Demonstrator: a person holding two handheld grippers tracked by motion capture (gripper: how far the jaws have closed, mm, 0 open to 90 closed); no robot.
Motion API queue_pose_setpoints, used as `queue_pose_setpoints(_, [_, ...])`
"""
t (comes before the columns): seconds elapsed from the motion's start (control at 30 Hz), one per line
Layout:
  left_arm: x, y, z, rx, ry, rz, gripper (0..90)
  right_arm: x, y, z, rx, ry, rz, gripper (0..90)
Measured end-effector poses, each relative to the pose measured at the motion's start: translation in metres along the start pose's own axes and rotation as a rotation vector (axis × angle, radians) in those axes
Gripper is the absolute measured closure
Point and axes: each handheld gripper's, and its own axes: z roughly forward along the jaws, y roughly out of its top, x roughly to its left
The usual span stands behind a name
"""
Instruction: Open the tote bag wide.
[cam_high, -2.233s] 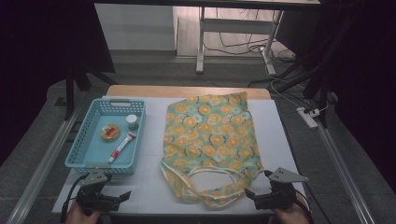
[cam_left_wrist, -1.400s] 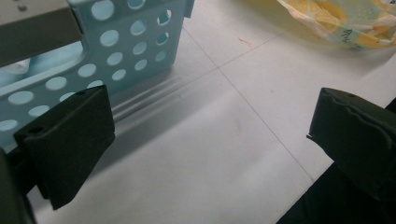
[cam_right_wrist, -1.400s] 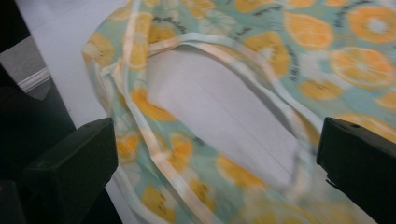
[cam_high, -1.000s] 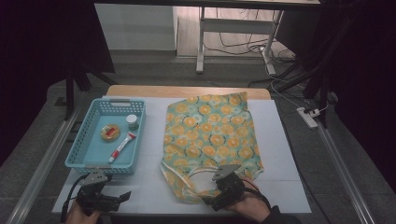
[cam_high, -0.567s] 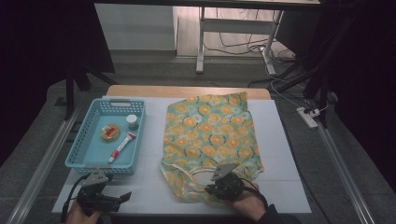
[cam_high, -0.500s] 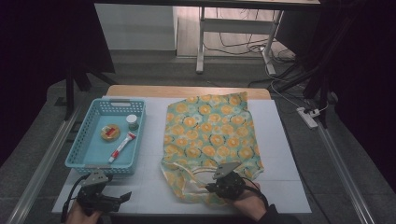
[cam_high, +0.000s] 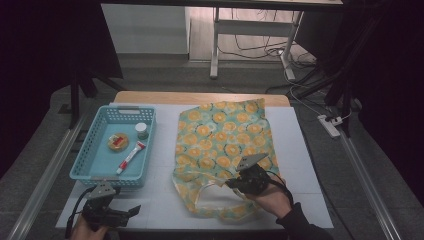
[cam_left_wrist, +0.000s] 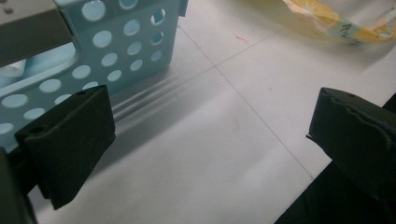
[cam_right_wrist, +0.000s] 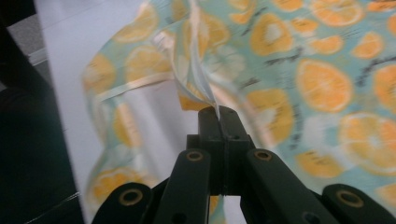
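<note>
Right gripper (cam_right_wrist: 218, 111) jaws have just closed, now pinching the orange-print tote bag (cam_high: 225, 145) at its mouth edge, ready for lifting; left gripper (cam_left_wrist: 205, 140) idle, jaws apart

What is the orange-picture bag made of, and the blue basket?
The bag looks like thin, soft cloth, maybe a light synthetic: it folds and puckers where the right tool pinches it. The basket looks like smooth, hard plastic, with neat moulded round holes in its wall.
</note>
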Motion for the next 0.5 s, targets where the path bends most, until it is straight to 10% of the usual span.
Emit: queue_pose_setpoints(0.5, [0.000, 0.000, 0.000, 0.001, 0.001, -0.002, 0.4, -0.076, 0.030, -0.004, -0.036, -0.061, 0.090, 90.0])
